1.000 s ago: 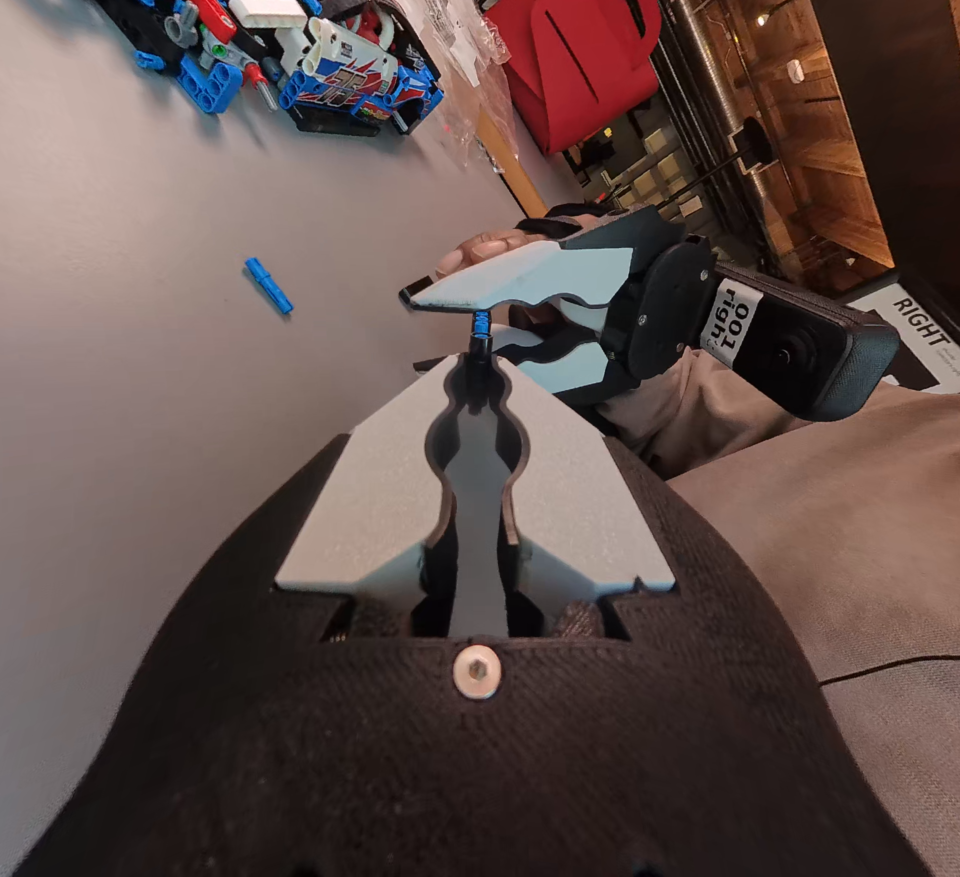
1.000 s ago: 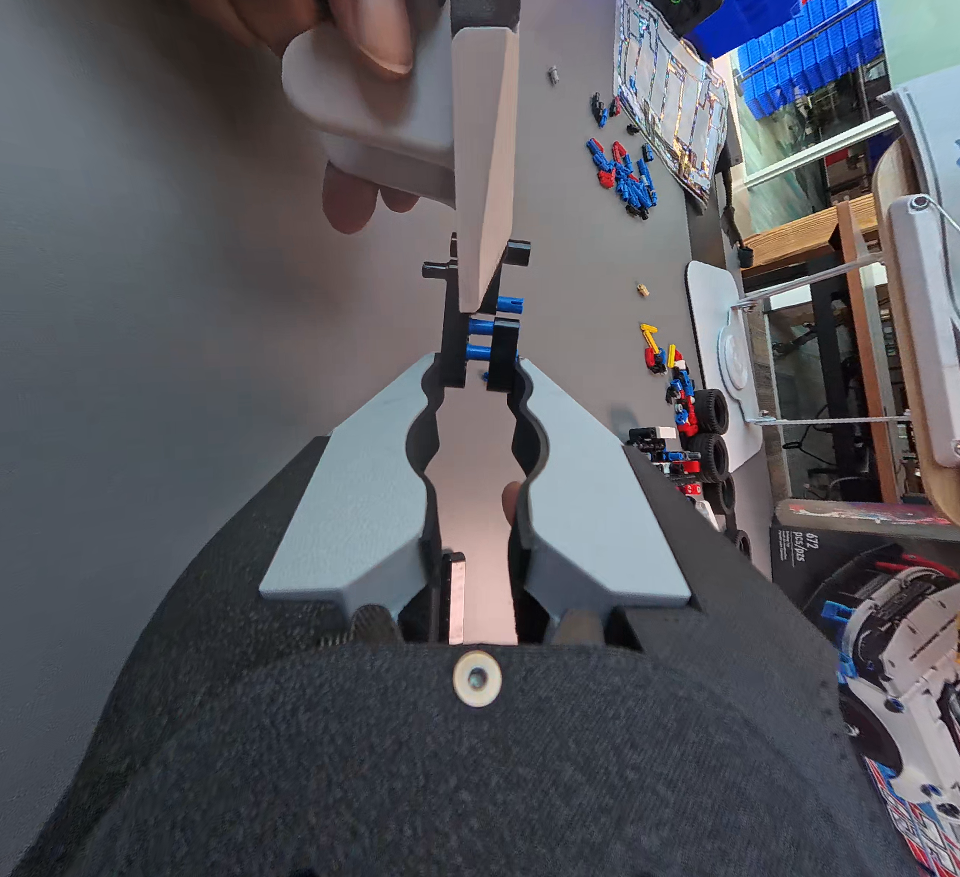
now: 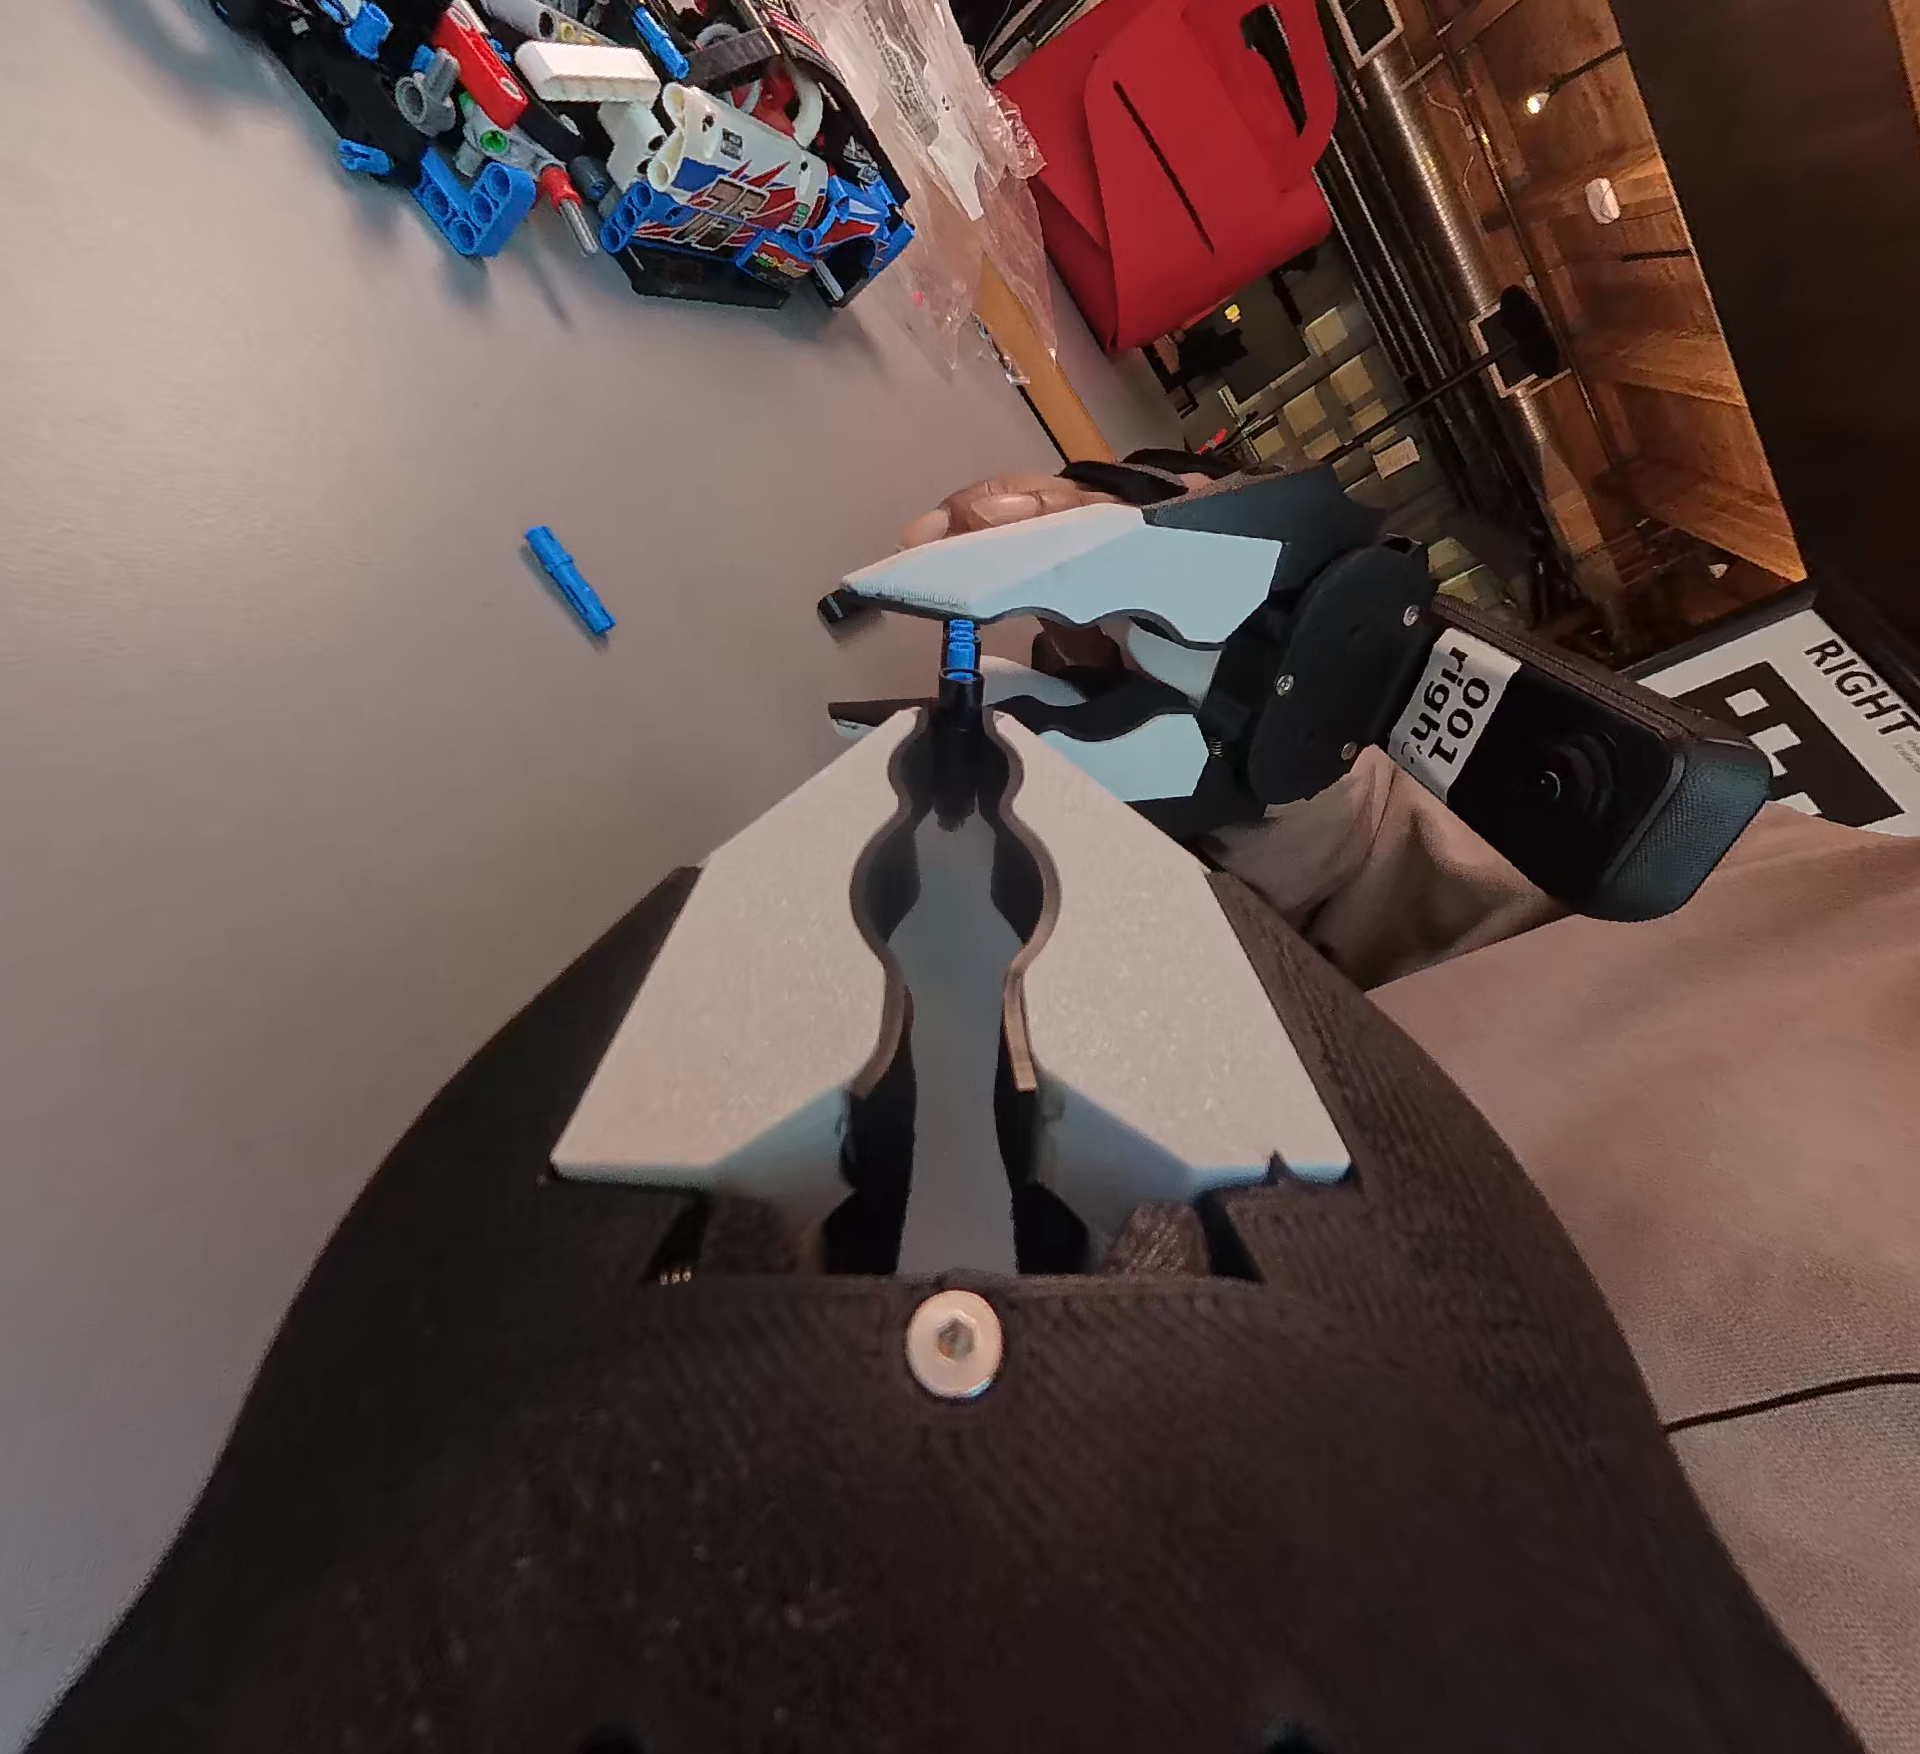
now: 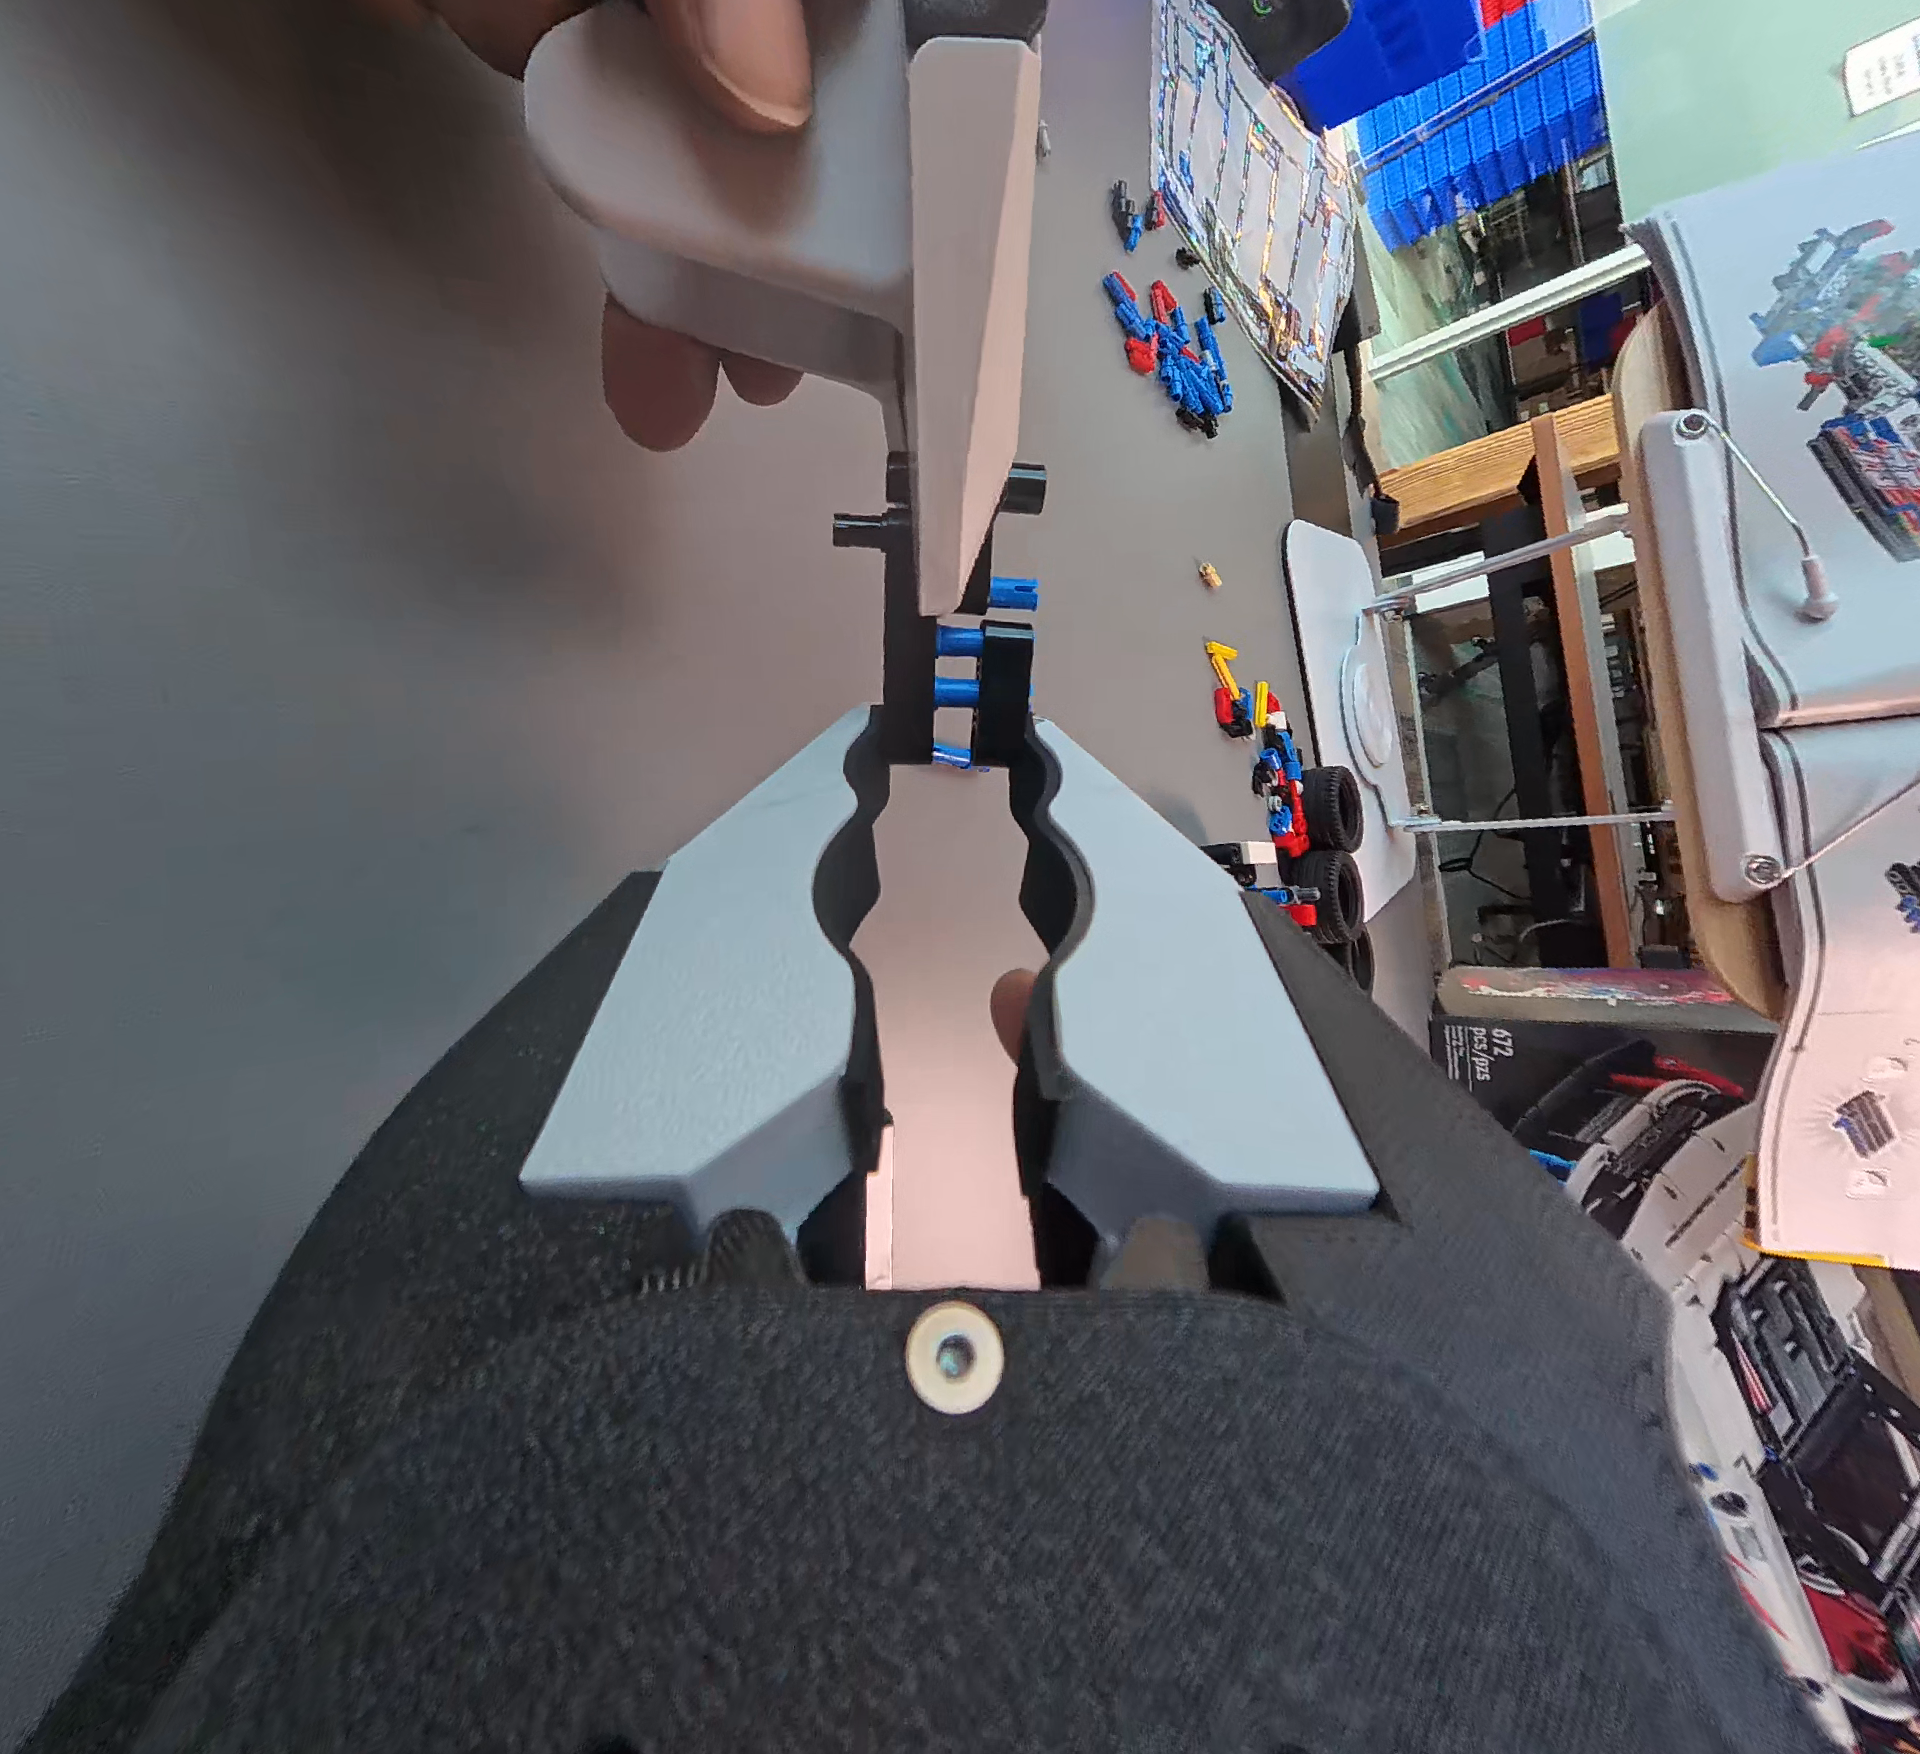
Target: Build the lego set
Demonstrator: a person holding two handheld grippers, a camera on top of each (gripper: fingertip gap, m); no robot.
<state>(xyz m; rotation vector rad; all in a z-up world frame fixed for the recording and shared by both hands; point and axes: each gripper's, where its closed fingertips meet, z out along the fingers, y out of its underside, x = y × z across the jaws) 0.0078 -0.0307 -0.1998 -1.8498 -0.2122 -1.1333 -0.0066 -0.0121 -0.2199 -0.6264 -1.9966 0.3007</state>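
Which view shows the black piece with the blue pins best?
The right wrist view: the black piece with blue pins shows side-on between both grippers, several pins countable. The left wrist view shows it end-on, mostly hidden by the left gripper.

Each wrist camera looks forward along its own jaws, close above the grey surface (image 3: 312, 769); both views share the black-and-blue assembly (image 4: 966, 696) between them.
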